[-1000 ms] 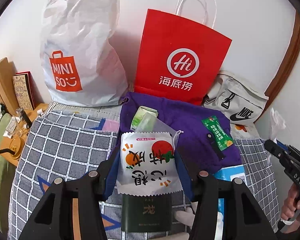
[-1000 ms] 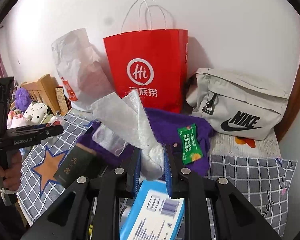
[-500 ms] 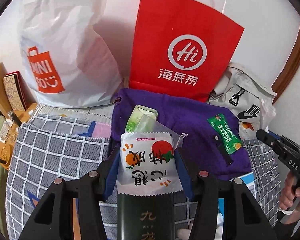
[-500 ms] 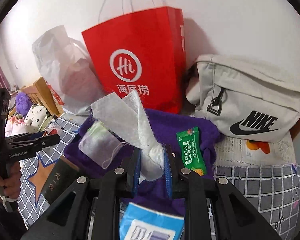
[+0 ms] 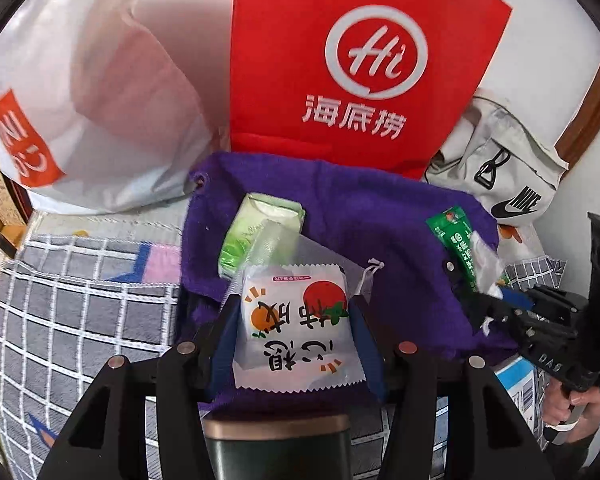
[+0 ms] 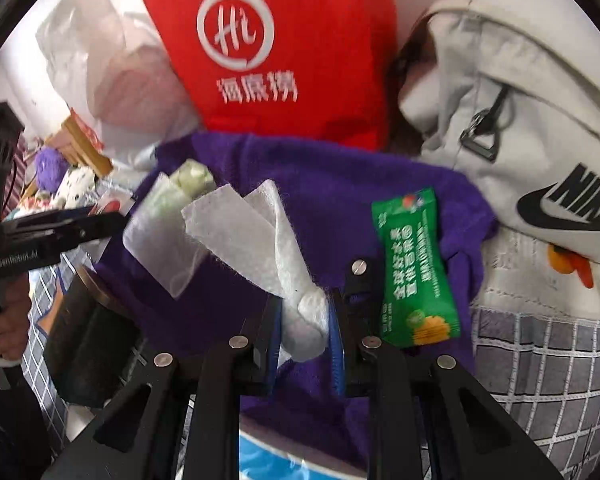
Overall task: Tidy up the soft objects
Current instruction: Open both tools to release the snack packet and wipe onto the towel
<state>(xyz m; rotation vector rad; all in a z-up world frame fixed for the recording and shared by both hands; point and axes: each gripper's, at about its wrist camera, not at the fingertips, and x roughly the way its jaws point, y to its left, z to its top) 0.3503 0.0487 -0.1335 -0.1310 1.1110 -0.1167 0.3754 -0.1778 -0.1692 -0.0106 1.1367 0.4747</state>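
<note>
My left gripper (image 5: 294, 312) is shut on a white snack packet (image 5: 296, 324) printed with an orange and a red fruit, held just above a purple towel (image 5: 380, 220). My right gripper (image 6: 306, 308) is shut on a crumpled white tissue (image 6: 268, 236), also low over the purple towel (image 6: 332, 184). On the towel lie a green sachet (image 6: 416, 268), a pale green tissue pack (image 5: 260, 228) and a sheer drawstring pouch (image 6: 160, 240). In the left wrist view the right gripper (image 5: 488, 292) comes in from the right.
A red paper bag (image 5: 360, 60), a white plastic shopping bag (image 5: 80, 100) and a grey sling bag (image 6: 520, 120) stand against the wall. A dark green box (image 5: 276, 452) and a blue-white pack (image 5: 520, 380) lie on the grey checked bedcover (image 5: 80, 320). A hand (image 6: 4, 320) holds the left gripper.
Both grippers have sunk and moved forward toward the purple towel, each keeping its hold. The bags at the wall loom larger, and the right gripper has come closer in the left wrist view.
</note>
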